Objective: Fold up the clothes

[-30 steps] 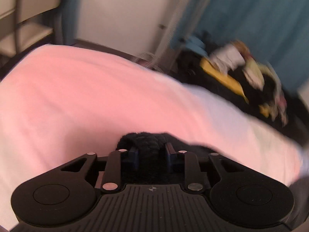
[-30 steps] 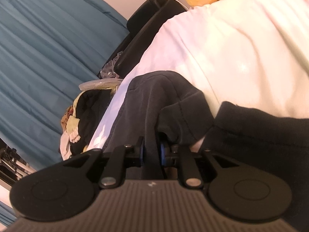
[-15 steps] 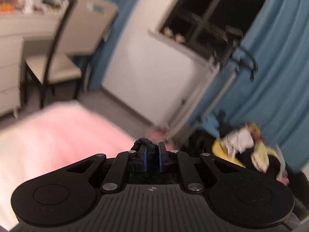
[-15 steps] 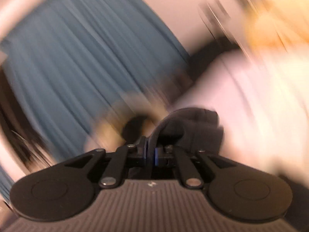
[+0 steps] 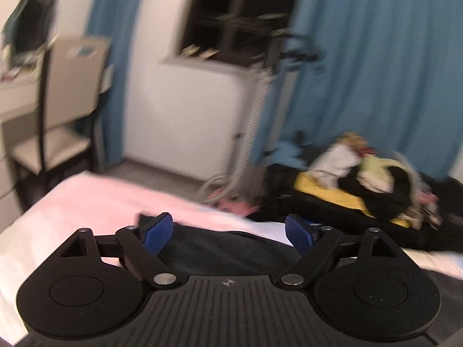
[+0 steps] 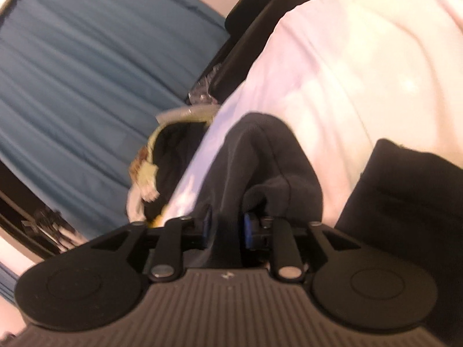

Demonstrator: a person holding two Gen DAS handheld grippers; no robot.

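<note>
My left gripper [image 5: 228, 232]: jaws just sprung wide, nothing pinched; one dark garment [image 5: 222, 250] lies directly below and ahead on the pink-white bed [image 5: 95, 196]. My right gripper [image 6: 224, 230]: jaws just easing apart, a fold of the garment between them, so this hand is nearer; whether they grip it, I cannot tell. Beyond: one mixed clothes heap [image 5: 367, 179].

Your dark garment [image 6: 260, 156] is soft matt knit cloth; the bedsheet [image 6: 361, 66] smooth pale cotton; the curtain [image 5: 376, 72] matt pleated fabric.
</note>
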